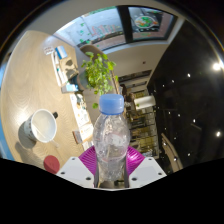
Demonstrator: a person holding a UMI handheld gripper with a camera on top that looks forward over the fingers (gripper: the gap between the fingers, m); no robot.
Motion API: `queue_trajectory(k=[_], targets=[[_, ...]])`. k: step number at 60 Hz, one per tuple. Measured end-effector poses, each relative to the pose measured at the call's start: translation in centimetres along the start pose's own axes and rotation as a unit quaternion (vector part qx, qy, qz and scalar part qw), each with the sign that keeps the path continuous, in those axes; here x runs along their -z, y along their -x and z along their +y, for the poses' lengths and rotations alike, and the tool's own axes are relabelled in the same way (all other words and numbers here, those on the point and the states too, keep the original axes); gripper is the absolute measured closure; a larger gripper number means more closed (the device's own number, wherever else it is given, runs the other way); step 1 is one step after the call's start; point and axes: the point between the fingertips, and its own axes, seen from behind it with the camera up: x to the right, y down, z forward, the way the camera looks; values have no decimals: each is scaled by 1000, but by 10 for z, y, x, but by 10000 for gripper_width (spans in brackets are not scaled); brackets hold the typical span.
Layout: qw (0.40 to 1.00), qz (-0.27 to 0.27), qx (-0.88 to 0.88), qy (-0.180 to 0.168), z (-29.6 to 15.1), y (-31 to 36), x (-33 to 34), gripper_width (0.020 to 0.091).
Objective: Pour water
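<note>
Gripping a clear plastic water bottle with a pale blue cap [111, 140], the gripper [111, 165] has both magenta pads [88, 160] pressed against its sides, holding it upright above the wooden table [30, 80]. A white round cup [42, 125] sits well off to one side. Carrying seems underway; next, the bottle likely needs moving over the cup and tilting, though its cap looks on.
</note>
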Motion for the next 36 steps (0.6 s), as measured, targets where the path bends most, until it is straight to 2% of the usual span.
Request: queue_trajectory(k=[3,8,21,36], targets=[[997,-1,-78,-25,-8,-6,11,761],[980,-17,-194,-32,6,-14,12,763],[865,-92,-494,-1,60,43,-10,763],[811,-130,-570,8,94,123,-38,765]])
